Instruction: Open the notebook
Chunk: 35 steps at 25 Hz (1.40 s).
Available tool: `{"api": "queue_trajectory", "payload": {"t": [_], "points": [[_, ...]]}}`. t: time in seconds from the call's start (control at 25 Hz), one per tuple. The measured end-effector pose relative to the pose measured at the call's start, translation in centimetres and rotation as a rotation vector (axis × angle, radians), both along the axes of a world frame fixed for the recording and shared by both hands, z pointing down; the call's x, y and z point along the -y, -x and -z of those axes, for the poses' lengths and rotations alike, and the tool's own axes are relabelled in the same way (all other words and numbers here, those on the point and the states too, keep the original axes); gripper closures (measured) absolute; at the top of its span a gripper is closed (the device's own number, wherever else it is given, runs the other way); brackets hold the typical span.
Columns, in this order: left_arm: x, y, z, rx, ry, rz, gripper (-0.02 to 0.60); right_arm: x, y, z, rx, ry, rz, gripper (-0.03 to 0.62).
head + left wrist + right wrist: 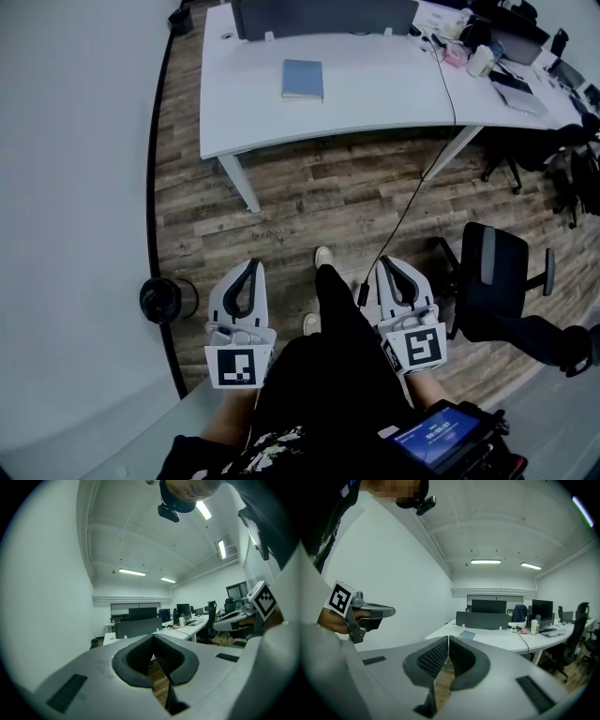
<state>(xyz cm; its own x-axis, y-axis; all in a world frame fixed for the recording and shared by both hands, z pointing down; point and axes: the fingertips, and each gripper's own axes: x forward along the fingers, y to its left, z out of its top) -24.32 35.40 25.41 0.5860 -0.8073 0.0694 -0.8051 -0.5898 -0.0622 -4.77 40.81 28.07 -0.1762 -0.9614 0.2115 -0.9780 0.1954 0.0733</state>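
Head view: notebook (303,79) closed on desk (375,94), well apart from left gripper (252,267) and right gripper (388,265), both clenched empty. Probably light, stiff-covered; pinch cover's free edge.

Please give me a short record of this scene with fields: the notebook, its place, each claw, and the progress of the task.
notebook: blue, closed, lying flat
place: on the white table, far from both claws
left claw: shut, empty
right claw: shut, empty
progress: not begun; the person stands on the wooden floor, away from the table
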Motion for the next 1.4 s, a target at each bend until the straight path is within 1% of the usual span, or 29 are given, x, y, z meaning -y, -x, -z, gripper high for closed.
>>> {"api": "queue_trajectory", "payload": {"t": [0.12,0.28,0.36,0.44,0.6,0.72,0.84,0.96,1.12,1.28,1.4], "points": [[1.6,-0.7,-0.5,0.018,0.000,0.002,0.574,1.8,-0.6,-0.8,0.012,0.005,0.009,0.528],[4.1,-2.0,-1.5,0.032,0.039,0.009,0.574,5.1,-1.2,-1.6,0.028,0.031,0.035,0.528],[6.0,-3.1,-2.2,0.045,0.055,-0.004,0.574,7.3,-1.8,-1.8,0.032,0.036,0.044,0.528],[8.3,-4.2,-2.0,0.039,0.061,-0.007,0.574,9.7,-2.6,-1.7,0.035,0.036,0.052,0.528],[12.3,-6.6,-1.3,0.072,0.044,-0.022,0.574,13.7,-4.4,-1.1,0.042,0.036,0.072,0.528],[14.9,-8.8,0.5,0.054,0.018,-0.023,0.574,16.7,-6.2,-0.4,0.054,0.025,0.080,0.528],[16.5,-10.4,1.4,0.064,0.008,-0.035,0.574,18.7,-7.6,0.1,0.072,0.020,0.073,0.528],[18.2,-11.3,1.6,0.067,0.013,-0.032,0.574,20.7,-8.4,0.6,0.078,0.011,0.073,0.528],[20.3,-12.4,1.8,0.044,0.012,-0.030,0.574,22.9,-9.1,0.8,0.074,0.008,0.077,0.528],[22.2,-12.9,1.6,0.042,0.027,-0.020,0.574,24.9,-9.9,0.3,0.067,0.024,0.078,0.528],[23.7,-13.6,1.5,0.048,0.019,-0.019,0.574,26.3,-10.6,-0.6,0.082,0.044,0.078,0.528]]}}
